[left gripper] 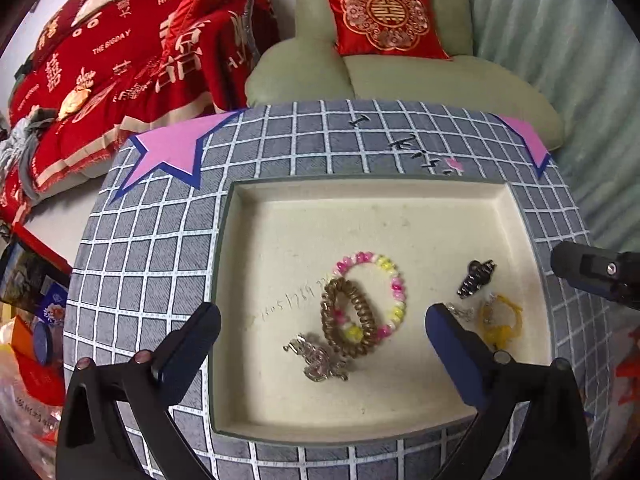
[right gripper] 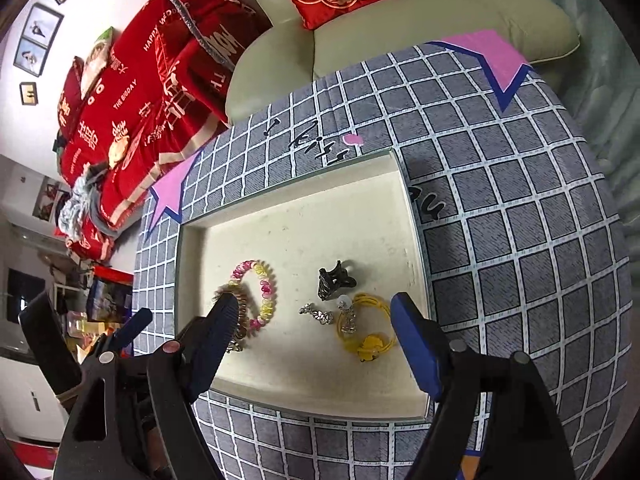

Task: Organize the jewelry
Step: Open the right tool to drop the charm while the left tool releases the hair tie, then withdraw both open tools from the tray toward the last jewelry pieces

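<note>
Jewelry is lying loose inside the shallow cream tray [left gripper: 516, 216], which is sitting on the grid-patterned desk [left gripper: 160, 240]. A pink-and-yellow bead bracelet [left gripper: 394, 280] and a brown spiral hair tie [left gripper: 362, 312] are overlapping near the tray's middle, with a silver clip [left gripper: 316, 360] just beside them. A black claw clip [right gripper: 332, 278], a small silver earring [right gripper: 318, 314] and a yellow hair band [right gripper: 372, 328] are grouping toward the tray's right side.

The left gripper [left gripper: 322, 320] is hovering with its jaws spread wide and holding nothing; the bracelet and spiral tie are lying directly between its fingers. The right gripper [right gripper: 314, 316] is likewise gaping wide and empty, bracketing the yellow band and earring. Judging by position, each gripper is nearer its own cluster, and the spiral tie's long axis is running roughly along the left gripper's fingers
</note>
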Action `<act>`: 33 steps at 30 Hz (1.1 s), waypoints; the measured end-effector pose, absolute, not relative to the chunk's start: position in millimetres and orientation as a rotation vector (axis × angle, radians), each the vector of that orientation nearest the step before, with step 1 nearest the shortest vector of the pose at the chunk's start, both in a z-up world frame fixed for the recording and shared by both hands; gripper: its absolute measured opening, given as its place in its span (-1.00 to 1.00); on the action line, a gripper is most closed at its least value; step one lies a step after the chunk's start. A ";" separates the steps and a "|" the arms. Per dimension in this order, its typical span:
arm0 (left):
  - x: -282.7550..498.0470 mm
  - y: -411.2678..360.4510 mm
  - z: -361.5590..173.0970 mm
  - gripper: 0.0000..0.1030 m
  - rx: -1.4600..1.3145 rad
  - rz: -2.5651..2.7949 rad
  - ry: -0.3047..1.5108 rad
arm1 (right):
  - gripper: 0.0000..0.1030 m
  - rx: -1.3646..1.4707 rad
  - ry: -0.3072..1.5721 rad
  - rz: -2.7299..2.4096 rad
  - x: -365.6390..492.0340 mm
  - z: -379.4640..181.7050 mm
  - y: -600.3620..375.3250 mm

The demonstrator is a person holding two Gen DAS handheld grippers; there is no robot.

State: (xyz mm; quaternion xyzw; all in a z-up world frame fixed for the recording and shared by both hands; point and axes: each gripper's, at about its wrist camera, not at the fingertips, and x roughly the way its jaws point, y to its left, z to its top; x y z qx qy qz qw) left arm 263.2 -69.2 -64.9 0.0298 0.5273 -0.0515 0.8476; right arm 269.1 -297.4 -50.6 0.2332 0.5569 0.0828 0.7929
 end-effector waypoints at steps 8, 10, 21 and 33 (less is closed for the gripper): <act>240.5 -60.5 -49.4 1.00 0.076 -0.101 1.101 | 0.77 0.513 1.176 0.186 255.2 -37.0 -294.6; 231.5 -58.4 -46.2 1.00 0.072 -0.100 1.102 | 0.94 0.507 1.158 0.183 249.1 -32.1 -292.4; 181.1 -33.6 -37.9 1.00 0.063 -0.123 1.121 | 0.99 0.450 1.136 0.186 212.4 -9.8 -277.2; 107.6 -7.9 -53.4 1.00 0.080 -0.170 1.188 | 0.99 0.456 1.246 0.197 154.0 -26.9 -263.3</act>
